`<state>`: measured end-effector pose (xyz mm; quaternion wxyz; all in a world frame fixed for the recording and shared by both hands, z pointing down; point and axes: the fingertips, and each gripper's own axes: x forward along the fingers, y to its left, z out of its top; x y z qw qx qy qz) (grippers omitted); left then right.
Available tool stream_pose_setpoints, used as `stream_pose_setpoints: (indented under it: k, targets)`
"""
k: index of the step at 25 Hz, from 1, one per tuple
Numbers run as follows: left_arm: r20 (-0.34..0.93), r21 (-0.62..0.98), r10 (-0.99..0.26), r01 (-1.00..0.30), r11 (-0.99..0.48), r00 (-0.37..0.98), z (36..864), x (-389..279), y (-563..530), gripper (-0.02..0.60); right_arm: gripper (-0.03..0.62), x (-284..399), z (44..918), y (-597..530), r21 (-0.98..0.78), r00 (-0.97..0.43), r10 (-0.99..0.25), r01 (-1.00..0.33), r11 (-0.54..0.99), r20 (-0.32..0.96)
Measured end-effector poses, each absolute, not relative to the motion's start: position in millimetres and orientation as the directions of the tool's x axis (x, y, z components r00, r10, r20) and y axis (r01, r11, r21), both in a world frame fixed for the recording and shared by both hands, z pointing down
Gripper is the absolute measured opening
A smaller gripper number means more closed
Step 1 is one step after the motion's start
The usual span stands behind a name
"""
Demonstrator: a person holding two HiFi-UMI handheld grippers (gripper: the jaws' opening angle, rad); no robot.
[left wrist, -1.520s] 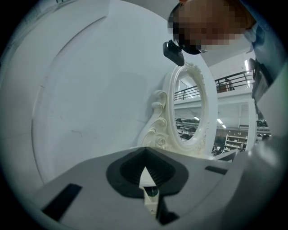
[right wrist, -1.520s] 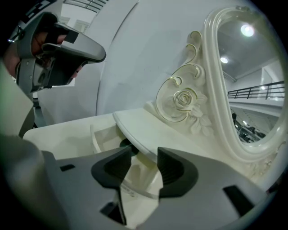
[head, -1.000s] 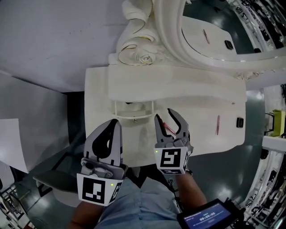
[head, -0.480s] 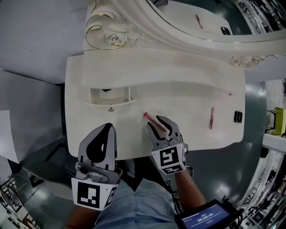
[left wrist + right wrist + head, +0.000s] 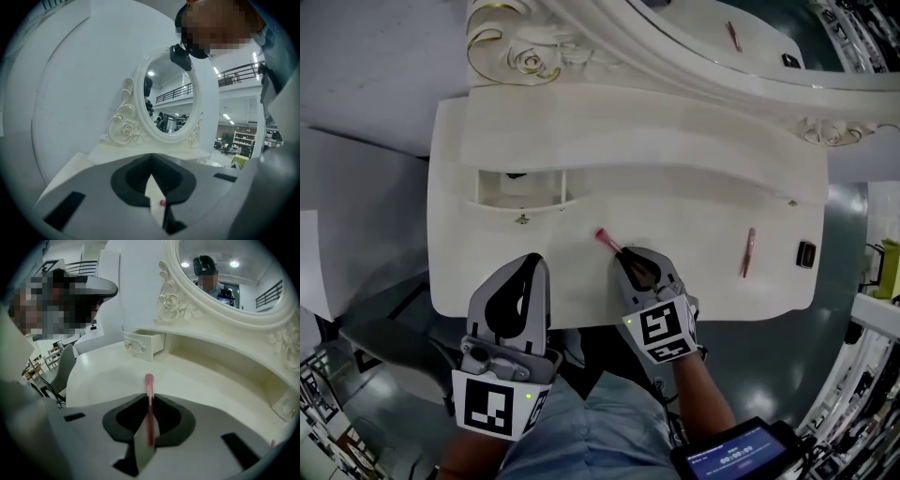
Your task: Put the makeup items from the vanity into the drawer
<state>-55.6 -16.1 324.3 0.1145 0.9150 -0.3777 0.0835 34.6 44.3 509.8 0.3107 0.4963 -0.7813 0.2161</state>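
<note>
One pick underway: right claw point(image 5: 634, 259) has just been closing, now clamped on the pink stick point(image 5: 607, 242) right of the drawer point(image 5: 522, 200); left claw point(image 5: 533, 261) together, empty; next, probably lift it drawer-ward.

Vanity point(image 5: 694, 202): smooth cream painted surface, low sheen. Stick point(image 5: 607, 241): glossy pink plastic. Mirror point(image 5: 703, 23): glossy glass; frame satin cream.

Vanity point(image 5: 694, 187) cream-white, gold-lined scrollwork point(image 5: 525, 61) at back-left corner. Pink makeup stick point(image 5: 606, 240) nr front edge; 2nd pink stick point(image 5: 748, 253) twd right edge. Floor point(image 5: 853, 356) dk green.
</note>
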Motion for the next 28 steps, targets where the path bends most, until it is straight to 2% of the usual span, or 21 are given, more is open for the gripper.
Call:
stream_pose_setpoints:
  k: [7, 17, 28]
  targets:
    - [0.208, 0.119, -0.7, -0.728, -0.675, 0.683, 308, -61, -13, 0.0, 0.041, 39, 497, 40, -0.059, -0.328, -0.661, -0.917, 0.395, 0.675]
    - [0.082, 0.082, -0.77, -0.775, -0.627, 0.632, 253, -91, -38, 0.0, 0.041, 19, 411, -22, 0.058, -0.366, -0.754, -0.881, 0.47, 0.546]
    - [0.075, 0.086, -0.863, -0.866, -0.493, 0.499, 248, -155, -81, 0.0, 0.041, -43, 403, -72, 0.153, -0.477, -0.667, -0.737, 0.658, 0.572]
